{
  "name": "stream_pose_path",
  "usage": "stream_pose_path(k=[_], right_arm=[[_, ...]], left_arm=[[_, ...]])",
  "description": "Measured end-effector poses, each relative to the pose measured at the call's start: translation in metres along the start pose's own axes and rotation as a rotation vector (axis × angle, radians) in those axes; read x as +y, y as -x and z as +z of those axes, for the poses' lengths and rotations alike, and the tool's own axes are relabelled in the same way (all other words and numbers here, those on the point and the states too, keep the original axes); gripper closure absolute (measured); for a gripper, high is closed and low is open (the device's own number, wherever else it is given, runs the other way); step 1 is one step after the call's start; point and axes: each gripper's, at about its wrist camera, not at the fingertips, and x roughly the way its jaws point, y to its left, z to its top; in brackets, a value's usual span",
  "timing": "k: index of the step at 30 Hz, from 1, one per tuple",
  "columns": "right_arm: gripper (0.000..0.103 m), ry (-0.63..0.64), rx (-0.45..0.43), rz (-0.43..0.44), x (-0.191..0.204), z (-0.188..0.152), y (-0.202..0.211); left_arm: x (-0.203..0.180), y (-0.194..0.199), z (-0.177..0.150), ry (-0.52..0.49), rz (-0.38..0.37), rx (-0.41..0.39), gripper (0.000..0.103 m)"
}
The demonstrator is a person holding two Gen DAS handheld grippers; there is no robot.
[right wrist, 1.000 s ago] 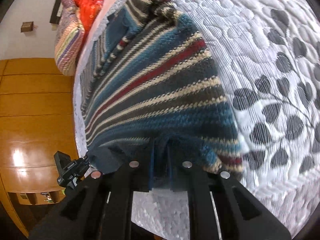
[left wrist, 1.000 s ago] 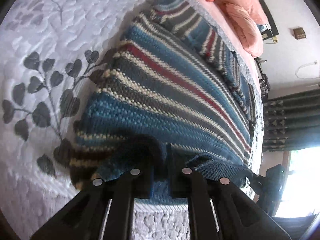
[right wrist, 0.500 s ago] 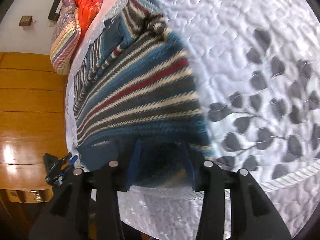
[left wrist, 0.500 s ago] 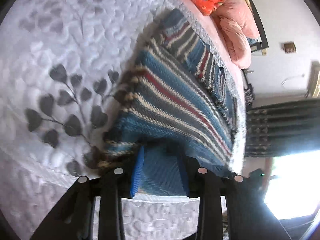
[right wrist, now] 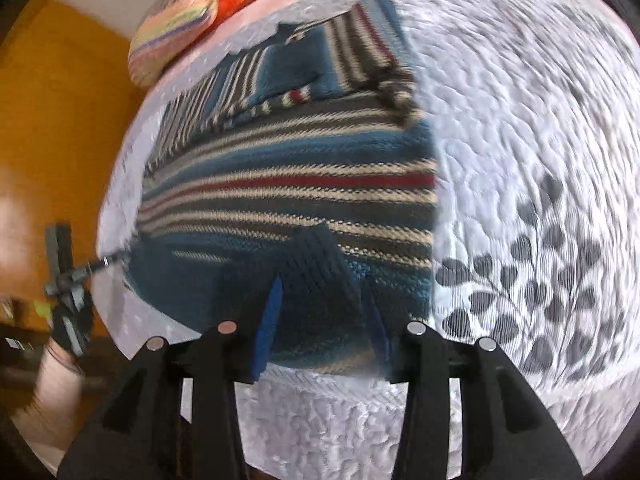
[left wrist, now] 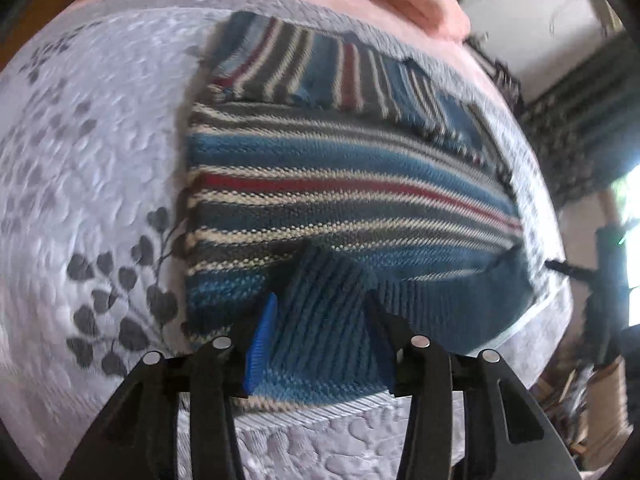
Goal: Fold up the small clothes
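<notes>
Two grippers, left gripper (left wrist: 320,320) and right gripper (right wrist: 324,312), jaws spread apart, each straddling a raised ridge of hem. Striped knit sweater (left wrist: 340,184) flat on quilted bed (left wrist: 100,152), sleeves folded across top.

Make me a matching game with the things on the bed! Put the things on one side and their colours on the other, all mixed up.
Things:
1. striped knitted sweater
2. quilted bedspread
3. leaf print
4. pillow

Colours:
a. dark grey
b. white
c. blue, cream and red stripes
d. many-coloured stripes

Pairs: 1-c, 2-b, 3-a, 4-d
</notes>
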Motion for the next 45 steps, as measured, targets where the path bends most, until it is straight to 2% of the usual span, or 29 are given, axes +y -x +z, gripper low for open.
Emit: stream_pose_path(k=[3, 8, 13, 15, 16, 17, 18, 19, 20, 22, 25, 28, 31, 35, 36, 37, 39, 45], right_arm=[[0.048, 0.082, 0.037, -0.043, 0.009, 0.005, -0.015], [0.047, 0.147, 0.103, -0.06, 0.012, 0.015, -0.047], [0.046, 0.206, 0.162, -0.096, 0.016, 0.018, -0.073], [0.052, 0.229, 0.164, -0.116, 0.021, 0.019, -0.075], [0.063, 0.236, 0.161, -0.113, 0.024, 0.019, -0.075], [0.067, 0.239, 0.162, -0.103, 0.025, 0.019, -0.074], [0.074, 0.244, 0.161, -0.099, 0.027, 0.018, -0.073], [0.086, 0.258, 0.159, -0.099, 0.03, 0.016, -0.072], [0.091, 0.265, 0.165, -0.091, 0.031, 0.014, -0.071], [0.092, 0.273, 0.157, -0.078, 0.034, 0.011, -0.066], [0.092, 0.287, 0.148, -0.079, 0.036, 0.006, -0.061], [0.091, 0.268, 0.151, -0.087, 0.035, 0.005, -0.065], [0.086, 0.226, 0.164, -0.079, 0.03, 0.008, -0.072], [0.088, 0.22, 0.169, -0.074, 0.031, 0.007, -0.075], [0.091, 0.214, 0.168, -0.069, 0.031, 0.007, -0.074], [0.093, 0.209, 0.161, -0.063, 0.031, 0.007, -0.071], [0.094, 0.201, 0.141, -0.048, 0.032, 0.005, -0.062], [0.094, 0.151, 0.046, 0.048, 0.03, 0.002, -0.018]], left_arm=[[-0.005, -0.018, 0.004, -0.055, 0.033, 0.042, 0.055], [-0.01, -0.037, 0.005, -0.137, 0.082, 0.086, 0.051], [-0.018, -0.041, 0.008, -0.178, 0.087, 0.07, 0.048], [-0.022, -0.043, 0.009, -0.188, 0.094, 0.06, 0.05], [-0.025, -0.044, 0.008, -0.193, 0.098, 0.057, 0.05], [-0.028, -0.044, 0.007, -0.201, 0.104, 0.051, 0.052], [-0.028, -0.043, 0.006, -0.209, 0.103, 0.05, 0.059], [-0.03, -0.042, 0.006, -0.214, 0.103, 0.048, 0.068], [-0.032, -0.041, 0.005, -0.218, 0.099, 0.046, 0.071], [-0.035, -0.036, 0.001, -0.23, 0.098, 0.032, 0.078], [-0.035, -0.036, -0.001, -0.223, 0.088, 0.024, 0.08], [-0.03, -0.041, -0.001, -0.199, 0.09, 0.035, 0.076], [-0.026, -0.047, 0.003, -0.163, 0.078, 0.043, 0.07], [-0.029, -0.047, 0.001, -0.164, 0.092, 0.04, 0.069], [-0.03, -0.046, 0.001, -0.165, 0.097, 0.037, 0.072], [-0.031, -0.046, 0.0, -0.163, 0.098, 0.034, 0.08], [-0.034, -0.041, -0.002, -0.151, 0.095, 0.021, 0.089], [-0.05, -0.009, -0.003, -0.185, 0.089, -0.069, 0.092]])
